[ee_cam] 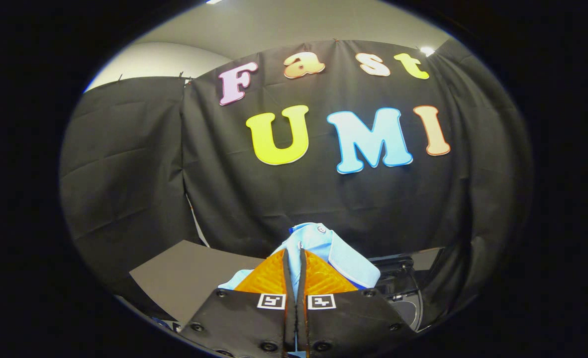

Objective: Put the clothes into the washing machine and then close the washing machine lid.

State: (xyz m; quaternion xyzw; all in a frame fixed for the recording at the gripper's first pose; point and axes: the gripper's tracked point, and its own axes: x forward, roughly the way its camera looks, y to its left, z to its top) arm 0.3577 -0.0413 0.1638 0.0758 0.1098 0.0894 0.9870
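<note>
A light blue garment [326,246] with small buttons is pinched between my two fingers, and my gripper [294,256] is shut on it. The cloth bunches up above the fingertips, folds over to the right of them, and a bit of it hangs out to their left. The gripper is held high, with the booth's wall right behind the garment. Low on the right, past the fingers, I see part of the dark washing machine [403,293] with a round rim; the fingers and the garment hide most of it.
A dark flat board [184,278] lies at a slant to the left of the fingers. Black cloth walls close the booth behind and on both sides.
</note>
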